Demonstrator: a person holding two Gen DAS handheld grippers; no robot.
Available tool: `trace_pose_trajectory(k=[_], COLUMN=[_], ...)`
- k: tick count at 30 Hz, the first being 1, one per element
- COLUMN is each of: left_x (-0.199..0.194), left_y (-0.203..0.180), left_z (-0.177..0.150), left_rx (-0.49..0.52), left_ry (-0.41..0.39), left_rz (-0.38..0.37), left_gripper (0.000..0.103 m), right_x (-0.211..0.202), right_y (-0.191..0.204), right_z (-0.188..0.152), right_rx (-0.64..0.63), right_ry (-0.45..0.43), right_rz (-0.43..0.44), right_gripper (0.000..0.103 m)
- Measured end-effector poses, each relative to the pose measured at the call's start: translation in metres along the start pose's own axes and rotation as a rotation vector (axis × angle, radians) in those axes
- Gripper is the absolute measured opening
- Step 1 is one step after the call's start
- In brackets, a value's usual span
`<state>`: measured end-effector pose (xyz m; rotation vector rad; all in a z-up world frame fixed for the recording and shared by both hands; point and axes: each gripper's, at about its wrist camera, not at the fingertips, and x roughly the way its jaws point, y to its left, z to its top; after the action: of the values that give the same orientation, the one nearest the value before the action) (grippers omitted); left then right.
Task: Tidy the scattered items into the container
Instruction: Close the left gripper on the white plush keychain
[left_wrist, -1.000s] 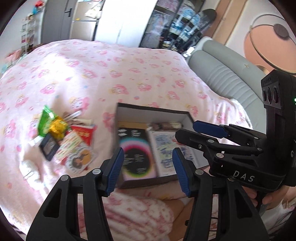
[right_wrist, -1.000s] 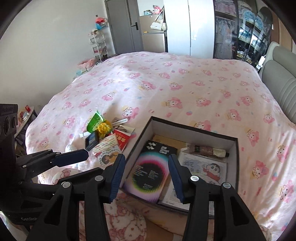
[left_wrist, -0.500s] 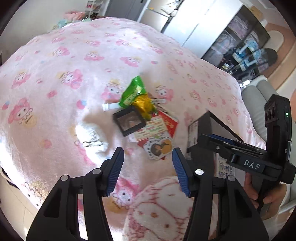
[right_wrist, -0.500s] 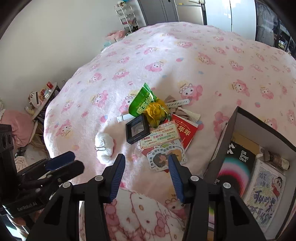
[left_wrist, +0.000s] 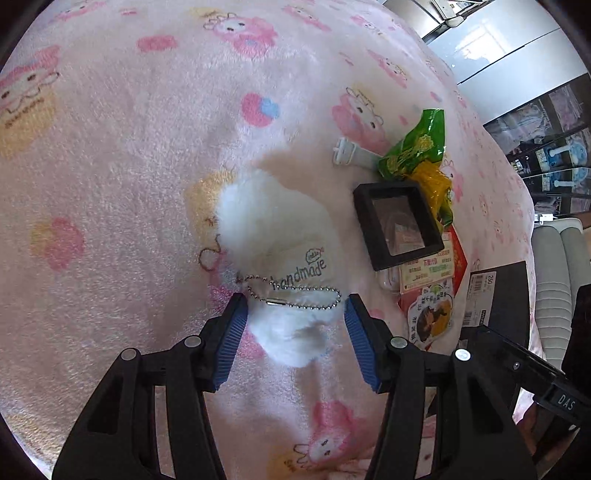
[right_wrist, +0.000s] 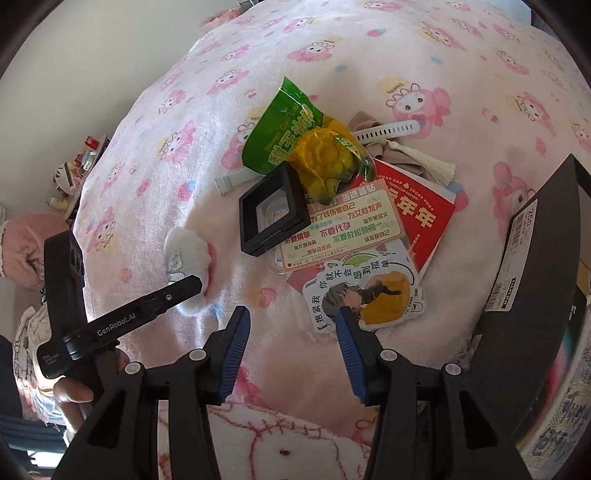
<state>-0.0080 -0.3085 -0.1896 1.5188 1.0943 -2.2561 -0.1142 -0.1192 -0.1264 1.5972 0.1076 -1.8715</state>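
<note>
left gripper (left_wrist: 293, 325) is spread wide around the near end of the fluffy white plush keychain (left_wrist: 280, 251) on the pink cartoon-print blanket (left_wrist: 122, 155), pads not squeezing it. right gripper (right_wrist: 291, 330) also gapes with nothing in it, just short of the cartoon sticker (right_wrist: 364, 293). Past that, the black square frame box (right_wrist: 273, 208) and green snack bag (right_wrist: 286, 129), with the black cardboard box (right_wrist: 532, 251) off right

On the blanket (right_wrist: 480, 66) — 1 white plush keychain (left_wrist: 280, 236), 1 black frame box (right_wrist: 273, 210), 1 green snack packet (right_wrist: 284, 129), 2 stickers (right_wrist: 365, 295) — 1 black box (right_wrist: 532, 251).
</note>
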Motion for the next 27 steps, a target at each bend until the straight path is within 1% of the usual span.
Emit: trace_pose_trajectory(k=[1,2,3,4,5,8,10,12,14,16,18,20,21,23,25,27], left_x=[0.004,0.007,0.007,0.003,-0.003,-0.033,-0.06,-0.085,-0.1,-0.105,-0.106,-0.1,-0.096,-0.084,-0.073,-0.055], left_y=[0.0,-0.001,-0.004,-0.008,-0.014,-0.04,-0.061,-0.085,-0.113,-0.146,-0.179,-0.208,-0.221,-0.243,-0.27,-0.303], left_z=[0.0,0.0,-0.001,-0.003,-0.006,-0.014,-0.02,-0.028,-0.034,-0.046,-0.061,-0.081,-0.092,-0.112,-0.129,-0.139], left_rx=[0.001,0.009,0.017,0.028,0.046,0.114,0.174,0.233,0.3,0.379,0.472,0.564,0.605,0.643,0.68,0.739], left_ry=[-0.001,0.0,0.002,-0.006,-0.014,-0.038,-0.084,-0.116,-0.118,-0.102,-0.072,-0.026,0.0,0.059,0.088,0.116], left_rz=[0.01,0.022,0.024,0.012,-0.015,-0.101,-0.146,-0.208,-0.267,-0.317,-0.348,-0.36,-0.378,-0.416,-0.413,-0.404], left_gripper=[0.051,0.042,0.038,0.031,0.029,0.029,0.029,0.029,0.029,0.03,0.03,0.03,0.03,0.03,0.03,0.03], right_x=[0.001,0.003,0.003,0.003,0.002,-0.011,-0.025,-0.045,-0.069,-0.096,-0.123,-0.154,-0.168,-0.194,-0.211,-0.219], right_y=[-0.002,-0.004,-0.006,-0.007,-0.008,-0.01,-0.009,-0.006,-0.003,-0.008,-0.025,-0.054,-0.072,-0.104,-0.138,-0.17], right_z=[0.0,0.001,0.001,0.0,0.0,-0.003,-0.004,-0.009,-0.017,-0.033,-0.049,-0.066,-0.076,-0.095,-0.113,-0.123], right_rx=[0.005,0.009,0.013,0.015,0.015,0.014,0.002,-0.032,-0.076,-0.114,-0.118,-0.078,-0.051,-0.011,0.038,0.106], right_ry=[0.001,0.002,0.003,0.006,0.005,-0.011,-0.032,-0.064,-0.102,-0.137,-0.173,-0.21,-0.232,-0.276,-0.295,-0.307], right_rz=[0.0,0.0,0.001,0.003,0.006,0.03,0.049,0.038,0.054,0.067,0.046,0.006,-0.019,-0.08,-0.15,-0.188], right_gripper=[0.044,0.044,0.044,0.044,0.044,0.044,0.044,0.044,0.044,0.044,0.044,0.044,0.044,0.044,0.044,0.044])
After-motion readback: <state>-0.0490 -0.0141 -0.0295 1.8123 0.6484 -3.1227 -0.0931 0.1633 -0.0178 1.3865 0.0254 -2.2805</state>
